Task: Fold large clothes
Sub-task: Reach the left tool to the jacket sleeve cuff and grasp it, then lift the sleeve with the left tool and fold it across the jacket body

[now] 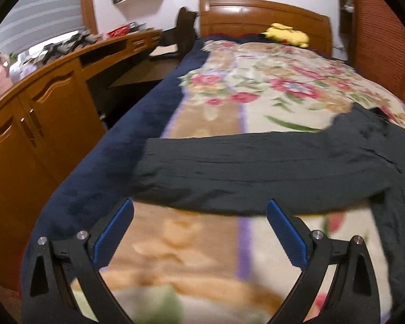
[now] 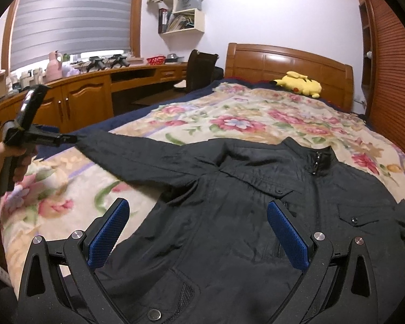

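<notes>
A dark jacket (image 2: 245, 240) lies front side up on the floral blanket (image 2: 229, 113), collar toward the headboard. Its left sleeve (image 2: 137, 151) stretches out flat toward the bed's left edge. In the left wrist view that sleeve (image 1: 256, 167) lies crosswise just ahead of my left gripper (image 1: 199, 203), which is open with only blanket between its fingers. From the right wrist view, the left gripper (image 2: 67, 138) sits at the cuff end, held by a hand. My right gripper (image 2: 198, 203) hovers open over the jacket's lower body, holding nothing.
A yellow plush toy (image 2: 299, 83) lies by the wooden headboard (image 2: 283, 59). Wooden cabinets and a desk (image 2: 89, 94) run along the left, with a dark chair (image 2: 199, 67) at the end. A louvred door (image 2: 391, 81) stands to the right of the bed.
</notes>
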A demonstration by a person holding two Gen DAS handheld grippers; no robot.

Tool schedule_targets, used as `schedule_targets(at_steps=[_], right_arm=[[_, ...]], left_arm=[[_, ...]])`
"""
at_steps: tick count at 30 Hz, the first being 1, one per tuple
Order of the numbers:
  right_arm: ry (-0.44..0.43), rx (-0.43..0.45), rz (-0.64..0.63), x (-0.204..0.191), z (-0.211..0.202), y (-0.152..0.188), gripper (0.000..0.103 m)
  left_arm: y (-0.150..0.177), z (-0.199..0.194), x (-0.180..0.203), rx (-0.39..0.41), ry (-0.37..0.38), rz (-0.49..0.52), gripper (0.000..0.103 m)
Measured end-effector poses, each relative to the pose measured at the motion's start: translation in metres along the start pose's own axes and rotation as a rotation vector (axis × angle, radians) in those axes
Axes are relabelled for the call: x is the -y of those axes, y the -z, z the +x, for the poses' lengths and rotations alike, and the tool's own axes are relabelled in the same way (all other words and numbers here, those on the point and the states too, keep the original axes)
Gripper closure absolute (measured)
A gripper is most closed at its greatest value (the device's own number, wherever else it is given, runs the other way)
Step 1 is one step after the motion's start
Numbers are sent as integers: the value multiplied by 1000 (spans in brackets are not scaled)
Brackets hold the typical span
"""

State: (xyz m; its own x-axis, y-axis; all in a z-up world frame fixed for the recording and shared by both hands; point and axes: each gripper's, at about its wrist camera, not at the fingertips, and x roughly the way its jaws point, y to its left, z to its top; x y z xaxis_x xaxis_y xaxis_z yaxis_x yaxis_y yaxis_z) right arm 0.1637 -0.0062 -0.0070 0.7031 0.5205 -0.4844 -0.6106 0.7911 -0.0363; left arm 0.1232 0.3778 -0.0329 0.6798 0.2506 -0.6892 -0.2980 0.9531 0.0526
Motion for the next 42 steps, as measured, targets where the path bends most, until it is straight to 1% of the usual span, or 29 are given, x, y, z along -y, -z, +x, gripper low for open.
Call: schedule_targets(at_steps=[5,6,9,15,17,19,20,21,22,23,24,25,27,30,33,36,39,42], right_arm=[[-4,-20,1,0,6,3,0],[-4,-25,0,1,8,4,0],[-5,-35,-1,1,12,6,0],[-10,-49,5,3,14,9,0],[-11,-52,4,3,15,9,0],[-12,-53,4,4,15,9,0],[-13,-52,4,4,15,9,0],[-13,-51,5,4,15,9,0],[-14,-51,5,4,15,9,0],[-15,-52,5,4,14,9,0],[-15,-52,5,4,14,9,0],[-16,-51,5,4,14,9,0],[-21,-51,2,4,13,9,0],[-23,-38,0,4,5,6,0],[-24,-16,5,7,-6,1,0],[-21,6,12,15,-19,-5,0],[-14,17,23,24,-30,-9,0],[-4,21,31,34,-40,-10,0]], left_arm=[[-7,33,-36,-49,-17,-119,4],[-8,40,-41,-57,-18,-139,6],[-9,55,-51,-79,-24,-184,11],[-6,89,-73,-158,-56,-302,13],[-4,96,-74,-177,-48,-324,14],[-4,101,-73,-179,-36,-330,18],[-4,103,-73,-179,-30,-333,23],[-4,105,-72,-181,-15,-340,32],[-4,108,-70,-188,13,-352,37],[-4,110,-69,-191,29,-362,50],[-5,111,-67,-192,44,-366,69],[-6,111,-63,-196,72,-371,77],[-14,103,-51,-179,49,-346,88],[-32,76,-26,-124,78,-301,96],[-50,49,0,-77,112,-248,98],[-69,18,36,-30,148,-179,100],[-79,-4,66,-2,188,-128,101],[-83,-31,109,29,247,-55,102]])
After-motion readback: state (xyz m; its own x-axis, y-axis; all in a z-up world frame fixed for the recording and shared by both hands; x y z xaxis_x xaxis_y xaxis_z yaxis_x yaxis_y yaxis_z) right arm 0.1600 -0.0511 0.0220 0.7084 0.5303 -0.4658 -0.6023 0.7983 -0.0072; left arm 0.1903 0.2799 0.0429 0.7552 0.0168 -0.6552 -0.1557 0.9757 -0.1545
